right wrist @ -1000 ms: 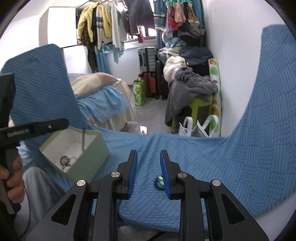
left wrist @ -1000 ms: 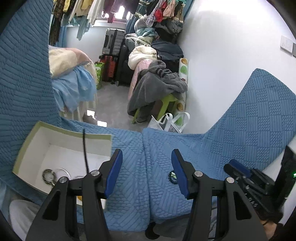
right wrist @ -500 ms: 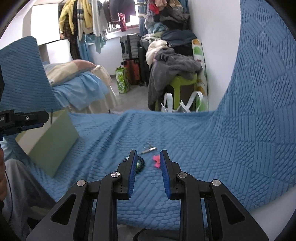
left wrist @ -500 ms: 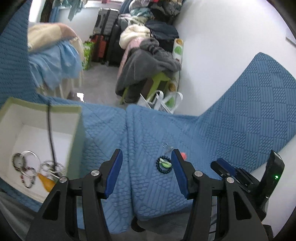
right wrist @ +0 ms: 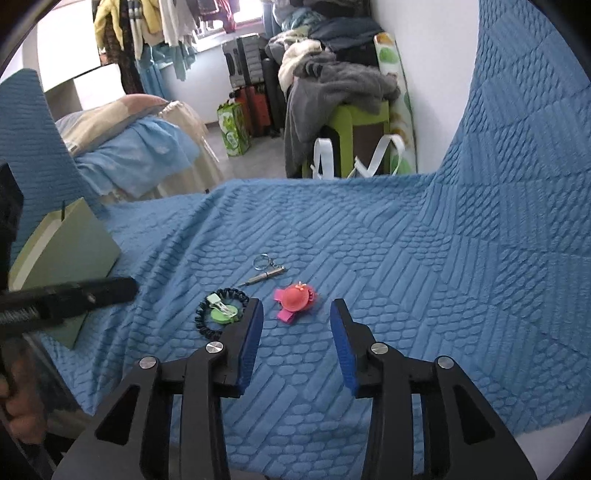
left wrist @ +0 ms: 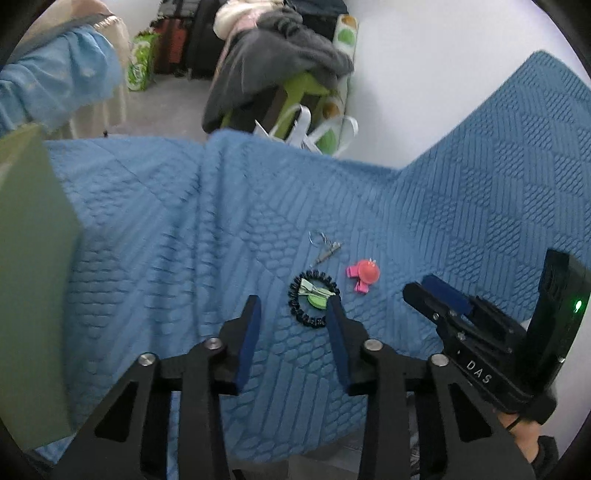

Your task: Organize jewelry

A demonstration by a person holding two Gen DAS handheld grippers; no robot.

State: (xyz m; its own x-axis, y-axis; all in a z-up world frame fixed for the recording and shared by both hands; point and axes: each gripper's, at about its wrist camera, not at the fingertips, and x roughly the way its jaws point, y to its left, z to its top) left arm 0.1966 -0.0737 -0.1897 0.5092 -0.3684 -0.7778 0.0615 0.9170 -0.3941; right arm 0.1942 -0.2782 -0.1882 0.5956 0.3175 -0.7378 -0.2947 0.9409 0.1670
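Closing the wide-open right gripper (right wrist: 296, 325) carelessly could snag the blue quilted cover (right wrist: 369, 240) beneath the pink plastic hair clip (right wrist: 294, 301); left gripper (left wrist: 294, 320) fingers also wide.

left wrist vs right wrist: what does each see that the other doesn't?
Left wrist only: the right gripper from the side, its unit's green LED lit. Right wrist only: the window and hanging clothes. Both: the green box, black bracelet ringing a green clip, pink clip and keyring on the blue quilt; both grippers open and empty.
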